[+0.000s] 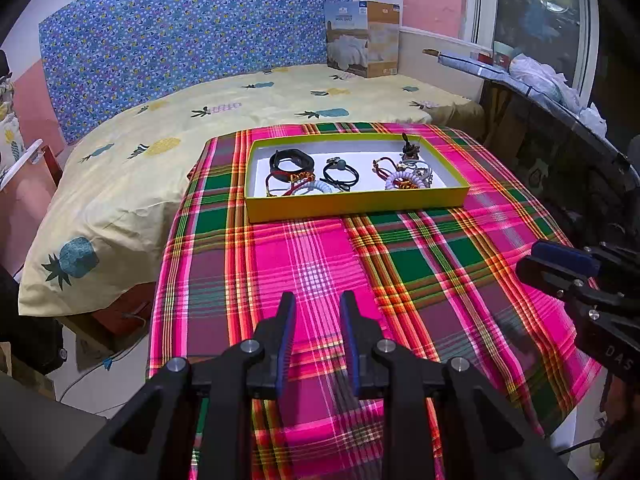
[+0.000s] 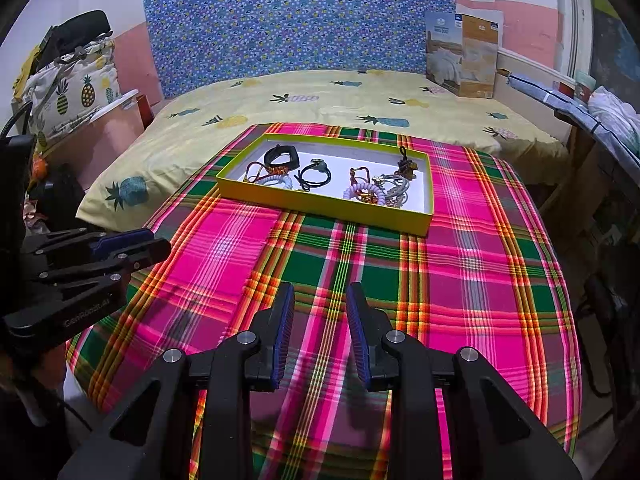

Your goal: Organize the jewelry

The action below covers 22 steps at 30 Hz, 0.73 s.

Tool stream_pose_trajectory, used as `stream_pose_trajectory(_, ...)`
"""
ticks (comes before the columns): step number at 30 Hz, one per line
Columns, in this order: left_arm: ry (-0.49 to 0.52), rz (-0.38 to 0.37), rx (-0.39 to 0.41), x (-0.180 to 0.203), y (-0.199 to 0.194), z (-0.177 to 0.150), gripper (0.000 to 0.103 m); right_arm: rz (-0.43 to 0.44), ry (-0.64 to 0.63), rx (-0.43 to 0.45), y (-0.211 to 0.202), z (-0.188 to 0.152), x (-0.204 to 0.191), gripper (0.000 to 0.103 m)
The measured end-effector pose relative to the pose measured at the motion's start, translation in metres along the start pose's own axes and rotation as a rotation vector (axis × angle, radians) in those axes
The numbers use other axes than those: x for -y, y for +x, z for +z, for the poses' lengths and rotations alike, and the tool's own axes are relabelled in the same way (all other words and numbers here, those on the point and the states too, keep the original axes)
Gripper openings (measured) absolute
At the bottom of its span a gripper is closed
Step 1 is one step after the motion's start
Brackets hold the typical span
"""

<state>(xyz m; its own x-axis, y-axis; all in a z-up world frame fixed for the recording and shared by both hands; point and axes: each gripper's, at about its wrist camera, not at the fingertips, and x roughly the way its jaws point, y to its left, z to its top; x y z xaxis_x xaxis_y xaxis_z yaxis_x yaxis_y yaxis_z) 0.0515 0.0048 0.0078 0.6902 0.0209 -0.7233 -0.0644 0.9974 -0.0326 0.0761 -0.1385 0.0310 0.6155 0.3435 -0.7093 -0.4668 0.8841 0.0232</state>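
On plaid cloth [image 1: 320, 256]: yellow tray [image 1: 356, 200] of tangled bracelets [image 1: 296, 176], hair ties.
Both grippers [image 1: 318, 300] [image 2: 320, 292] parted, empty; only the right view shows pineapple pillows [image 2: 76, 88].

- I am in a home bedroom: a bed [image 2: 320, 100] with a pineapple-print sheet fills the room.
- A blue patterned headboard [image 2: 300, 20] backs it.
- A boxed quilt [image 2: 460, 56] sits by my window [image 1: 536, 20].

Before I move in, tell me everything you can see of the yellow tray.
The yellow tray is a shallow rectangular box, seemingly cardboard, with yellow walls and a white floor. It lies flat and open on the plaid cloth, toward its far end. Bracelets and hair ties lie inside in loose clusters; nothing divides them. Neither gripper touches it.
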Motion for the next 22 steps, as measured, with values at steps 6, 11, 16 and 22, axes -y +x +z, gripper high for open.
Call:
stream_pose_trajectory(6,0.003,0.008,0.004,0.0009,-0.0001,-0.0017,0.023,0.000,0.000,0.000,-0.0001,-0.0002,-0.0002,0.027)
stream_pose_trajectory(11,0.009,0.009,0.003,0.0033,0.0007,-0.0031,0.023,0.000,-0.001,-0.003,0.0002,-0.0019,-0.0008,0.027)
stream_pose_trajectory(16,0.001,0.014,0.008,0.0027,0.0005,-0.0022,0.023,0.000,-0.002,-0.004,0.0013,-0.0038,-0.0019,0.027)
stream_pose_trajectory(22,-0.003,0.012,0.002,0.0031,0.0012,-0.0014,0.023,0.001,-0.003,-0.004,0.0008,-0.0034,-0.0018,0.027)
